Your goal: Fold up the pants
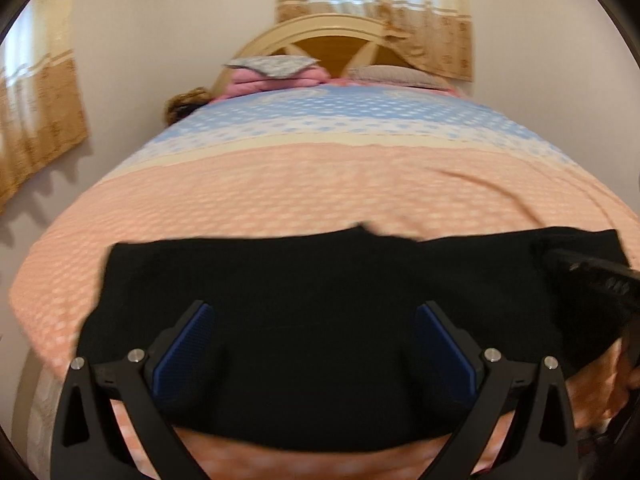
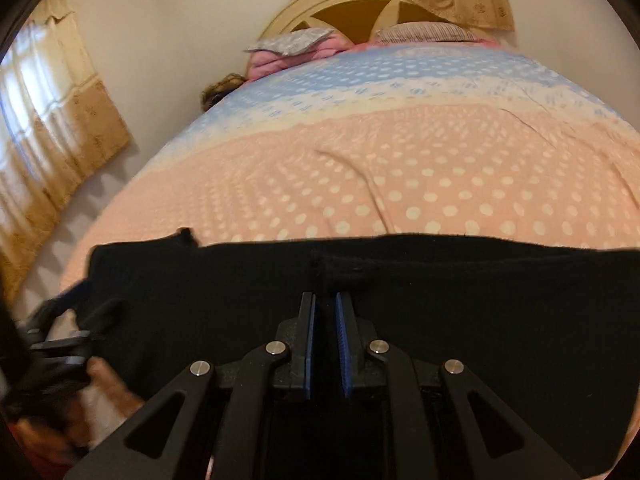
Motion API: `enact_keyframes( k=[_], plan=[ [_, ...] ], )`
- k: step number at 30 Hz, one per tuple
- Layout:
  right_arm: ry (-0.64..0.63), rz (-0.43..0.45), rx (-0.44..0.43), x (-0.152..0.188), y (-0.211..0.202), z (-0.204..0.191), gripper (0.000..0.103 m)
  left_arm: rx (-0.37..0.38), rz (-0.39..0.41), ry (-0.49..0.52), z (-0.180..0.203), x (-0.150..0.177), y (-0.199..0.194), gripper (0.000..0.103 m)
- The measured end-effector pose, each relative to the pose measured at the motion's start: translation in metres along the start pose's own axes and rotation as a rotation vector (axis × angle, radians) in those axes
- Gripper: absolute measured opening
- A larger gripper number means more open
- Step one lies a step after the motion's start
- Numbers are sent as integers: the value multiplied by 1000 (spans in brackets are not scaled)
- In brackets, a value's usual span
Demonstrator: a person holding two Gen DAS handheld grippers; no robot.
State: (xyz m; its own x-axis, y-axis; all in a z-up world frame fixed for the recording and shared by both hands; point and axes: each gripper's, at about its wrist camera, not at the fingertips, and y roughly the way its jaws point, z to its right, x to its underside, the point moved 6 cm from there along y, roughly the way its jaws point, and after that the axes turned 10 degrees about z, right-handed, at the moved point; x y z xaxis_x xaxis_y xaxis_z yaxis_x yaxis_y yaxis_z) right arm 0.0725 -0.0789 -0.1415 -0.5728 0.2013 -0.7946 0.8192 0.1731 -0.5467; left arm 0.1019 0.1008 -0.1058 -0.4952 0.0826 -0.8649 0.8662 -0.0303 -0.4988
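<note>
Pants (image 1: 304,320) are lying flat across the bed (image 1: 320,184), ready for folding, while the left gripper (image 1: 316,320) is hovering wide open and the right gripper (image 2: 325,304) is hovering nearly closed on nothing.

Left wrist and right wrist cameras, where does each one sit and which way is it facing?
Left wrist: rides the left hand-held gripper, looking down along its open fingers over the black pants toward the headboard.
Right wrist: rides the right hand-held gripper, fingers nearly together, same direction; the left gripper and a hand show at left.
Shared: pants, polka-dot bedspread, headboard, curtains.
</note>
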Motion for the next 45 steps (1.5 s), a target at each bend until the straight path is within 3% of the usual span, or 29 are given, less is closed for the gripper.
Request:
enact_keyframes(
  k=[7,9,11,13,16,20,22,25,28,31,36,42,45],
  plan=[
    [82,18,-21,-7,-9,4,11,-251,-24,-123,-120,18,-16,103],
    [107,69,-58,-14,-24,-5,11,-314,-12,-171,-147,20,-23,103],
    [42,111,-112,-21,-33,-28,11,-364,7,-241,-171,20,-28,103],
    [-54,93,-167,-18,-32,-59,11,-386,25,-319,-189,20,-30,103],
    [-100,16,-230,7,-18,-90,11,-384,55,-326,-195,18,-28,103],
    [-75,-131,-249,45,11,-98,11,-331,101,-239,-181,18,-19,103],
    [-41,-126,-265,44,9,-94,11,-289,85,-255,-180,24,-7,102],
    [10,-139,-292,44,13,-90,11,-227,65,-316,-180,28,2,92],
    [30,-141,-304,44,16,-90,11,-237,93,-256,-174,26,8,87],
    [15,-139,-300,45,16,-90,11,-215,55,-218,-167,35,22,71],
    [46,-147,-317,45,16,-84,11,-98,20,-442,-182,49,25,70],
    [77,-156,-328,45,20,-81,11,-127,0,-397,-163,51,17,64],
    [62,-154,-321,45,19,-82,11,-112,-6,-444,-168,50,17,57]
  ],
)
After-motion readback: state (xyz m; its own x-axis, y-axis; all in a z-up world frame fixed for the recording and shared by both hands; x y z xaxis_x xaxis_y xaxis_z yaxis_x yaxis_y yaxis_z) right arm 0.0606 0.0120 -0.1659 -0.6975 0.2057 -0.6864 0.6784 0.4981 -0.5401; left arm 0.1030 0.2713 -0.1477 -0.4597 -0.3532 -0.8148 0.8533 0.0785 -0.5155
